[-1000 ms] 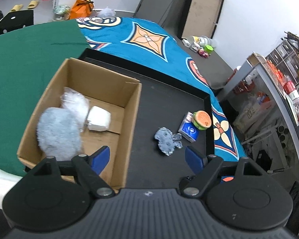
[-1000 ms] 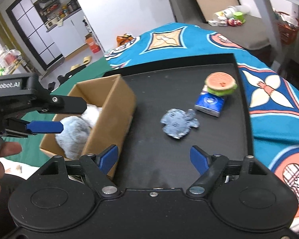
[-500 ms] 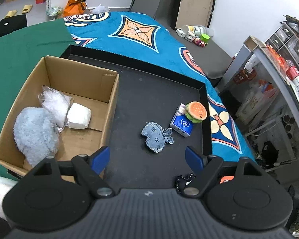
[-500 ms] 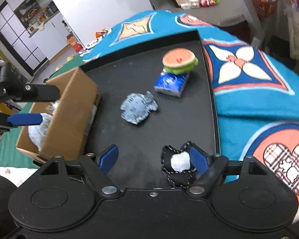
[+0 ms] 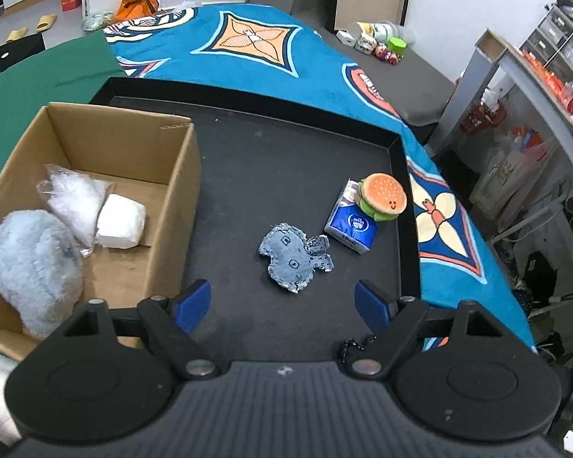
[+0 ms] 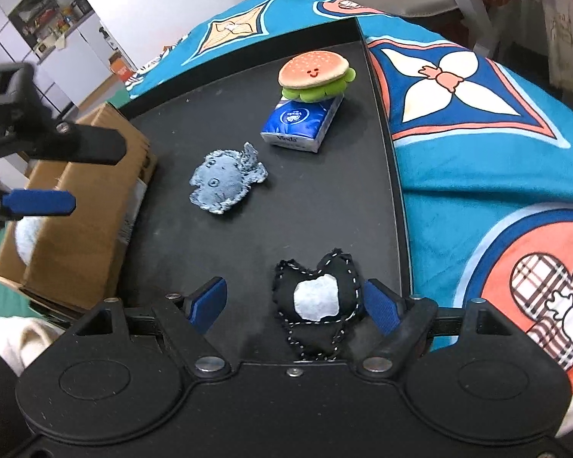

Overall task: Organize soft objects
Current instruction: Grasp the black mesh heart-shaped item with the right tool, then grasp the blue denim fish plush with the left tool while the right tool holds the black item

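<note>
The black heart pillow [image 6: 317,305] lies at the tray's [image 6: 395,175] near right corner, between the right gripper's [image 6: 294,303] spread fingers, closer to the right one. The left gripper [image 5: 282,301], also spread, hovers empty.

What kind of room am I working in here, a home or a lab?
Most likely a lived-in room doubling as a workspace: a patterned blue blanket lies under the black tray, slippers sit on the floor, a kitchen-like cabinet stands behind, and cluttered storage shelves line one side.
</note>
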The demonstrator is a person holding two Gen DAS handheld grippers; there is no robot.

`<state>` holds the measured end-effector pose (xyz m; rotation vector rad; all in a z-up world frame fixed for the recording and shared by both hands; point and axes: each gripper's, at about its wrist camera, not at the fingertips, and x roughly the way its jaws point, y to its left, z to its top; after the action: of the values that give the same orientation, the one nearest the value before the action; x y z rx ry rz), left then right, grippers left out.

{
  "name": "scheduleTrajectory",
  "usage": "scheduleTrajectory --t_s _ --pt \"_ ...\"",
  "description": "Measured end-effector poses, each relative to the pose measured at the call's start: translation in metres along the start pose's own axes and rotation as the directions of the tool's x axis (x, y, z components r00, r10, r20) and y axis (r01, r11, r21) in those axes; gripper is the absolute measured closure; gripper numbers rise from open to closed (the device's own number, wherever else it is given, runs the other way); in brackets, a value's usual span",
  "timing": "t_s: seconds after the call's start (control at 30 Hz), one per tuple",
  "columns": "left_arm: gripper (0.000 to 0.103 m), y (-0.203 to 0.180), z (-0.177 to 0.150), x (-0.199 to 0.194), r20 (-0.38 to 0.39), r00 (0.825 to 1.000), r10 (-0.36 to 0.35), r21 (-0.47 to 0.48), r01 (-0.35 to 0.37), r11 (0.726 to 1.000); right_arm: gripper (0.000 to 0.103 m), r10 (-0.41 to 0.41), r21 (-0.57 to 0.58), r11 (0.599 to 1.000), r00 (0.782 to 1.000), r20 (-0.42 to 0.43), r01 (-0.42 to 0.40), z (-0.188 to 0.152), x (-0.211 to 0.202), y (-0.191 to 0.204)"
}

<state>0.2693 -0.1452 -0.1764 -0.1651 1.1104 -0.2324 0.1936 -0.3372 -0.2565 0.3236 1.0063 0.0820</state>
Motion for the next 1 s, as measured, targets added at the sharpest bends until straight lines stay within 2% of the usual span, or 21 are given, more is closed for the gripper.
scheduleTrajectory --t_s 0.1,0.13,0.2,0.3,0.53,0.77,1.0 --pt "0.021 -0.005 0.001 0.011 -0.012 1.000 0.022 0.014 -0.021 1.000 0.027 -0.005 -0.018 1.000 1.000 -0.006 0.005 0.001 0.006 0.001" --pt "0.021 -0.006 0.001 0.014 -0.016 1.000 0.025 0.018 -0.024 1.000 0.031 -0.018 -0.028 0.999 1.000 -0.012 0.017 0.000 0.008 0.002" --pt "0.021 -0.010 0.002 0.022 -0.026 0.999 0.032 0.026 -0.031 0.999 0.051 -0.071 -0.057 0.996 0.997 -0.024 0.069 -0.001 0.015 0.004" --pt "0.021 -0.012 0.003 0.032 -0.037 0.998 0.041 0.033 -0.039 0.999 0.063 -0.109 -0.088 0.990 0.994 0.003 0.109 0.000 0.016 0.007" --pt "0.021 -0.018 0.006 0.057 -0.056 0.995 0.080 0.048 -0.078 0.996 0.067 -0.030 0.024 0.999 0.999 0.040 0.029 0.005 0.011 -0.015" --pt "0.021 -0.030 0.007 0.077 -0.049 0.992 0.118 0.098 -0.113 0.989 0.067 -0.011 0.099 0.995 0.998 0.063 0.005 0.010 0.012 -0.028" --pt "0.022 -0.034 0.008 0.097 -0.053 0.987 0.149 0.124 -0.142 0.982 0.066 0.009 0.124 0.992 0.997 0.073 -0.018 0.012 0.012 -0.033"
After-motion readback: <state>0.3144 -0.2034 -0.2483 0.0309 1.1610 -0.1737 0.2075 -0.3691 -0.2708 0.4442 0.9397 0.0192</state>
